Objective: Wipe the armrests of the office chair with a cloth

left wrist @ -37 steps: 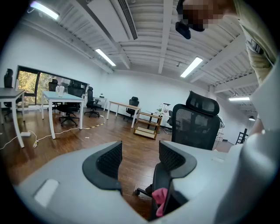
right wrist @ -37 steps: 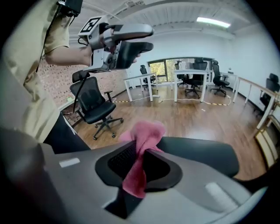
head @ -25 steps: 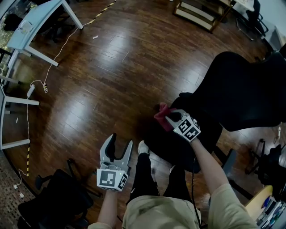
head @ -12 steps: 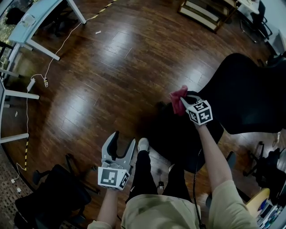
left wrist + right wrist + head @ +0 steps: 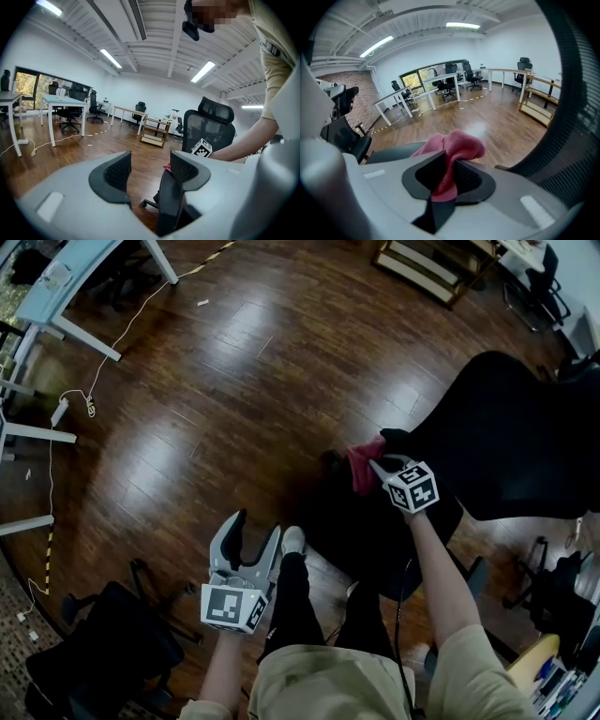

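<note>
From where I stand, the right gripper [image 5: 373,466] has its jaws pinched tight on a crumpled pink cloth [image 5: 362,465], the fabric bunched up between the two black pads and spilling out beyond them. The cloth sits at the left side of the black mesh-backed office chair [image 5: 511,427], right at its dark padded armrest [image 5: 394,438], whose far end pokes out just beyond the cloth; whether the cloth presses on the pad I cannot tell. The chair's broad backrest crowds in on the right of that gripper. The left gripper [image 5: 255,526] hangs low and near, well apart from the chair, jaws spread wide with nothing between them, pointing far across the room. Just to its right stands the person's leg in black trousers [image 5: 295,601] with a white shoe [image 5: 293,542]. Around them stretches a glossy dark wooden floor [image 5: 234,371], with a pale blue desk [image 5: 70,292] at the far left, a white cable [image 5: 103,371] trailing from it, a low wooden shelf [image 5: 417,268] far off, and another black chair [image 5: 103,657] at the near left.
</note>
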Demonstrator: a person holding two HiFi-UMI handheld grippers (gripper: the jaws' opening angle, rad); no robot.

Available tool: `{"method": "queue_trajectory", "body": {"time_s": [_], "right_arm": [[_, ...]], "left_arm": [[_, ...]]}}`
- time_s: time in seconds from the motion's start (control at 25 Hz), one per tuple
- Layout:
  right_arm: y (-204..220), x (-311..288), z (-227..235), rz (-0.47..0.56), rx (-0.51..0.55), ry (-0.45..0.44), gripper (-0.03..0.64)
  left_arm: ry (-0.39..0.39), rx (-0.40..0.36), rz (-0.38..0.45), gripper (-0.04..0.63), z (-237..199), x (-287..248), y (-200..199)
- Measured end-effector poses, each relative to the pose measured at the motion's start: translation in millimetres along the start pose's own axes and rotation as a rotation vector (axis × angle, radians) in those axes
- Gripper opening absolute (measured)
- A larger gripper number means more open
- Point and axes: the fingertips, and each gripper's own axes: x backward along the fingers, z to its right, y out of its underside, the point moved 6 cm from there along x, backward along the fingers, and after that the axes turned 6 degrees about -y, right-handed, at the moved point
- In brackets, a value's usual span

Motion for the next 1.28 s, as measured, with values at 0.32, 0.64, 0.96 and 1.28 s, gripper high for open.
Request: {"method": "queue_trajectory", "body": {"time_s": [0.32, 0.64, 0.96, 1.28], "right_arm": [[47, 11, -83, -0.086, 0.052, -0.217, 0.057], [83, -6, -195, -0.133, 0.069, -0.321, 0.057], [72, -14, -216, -0.276, 0.226, -0.34, 0.057], [61, -22, -230, -0.372, 0.357, -0.387, 0.057]], "left_arm": [[0.024, 0.002, 0.018, 0.241, 14, -11, -4], [-0.003, 0.014, 0.031, 0.241, 5, -5, -3], [-0.06, 0.039, 0.033, 0.239, -17, 8, -1], [-0.104, 0.061, 0.038, 0.239, -35, 9, 0]]}}
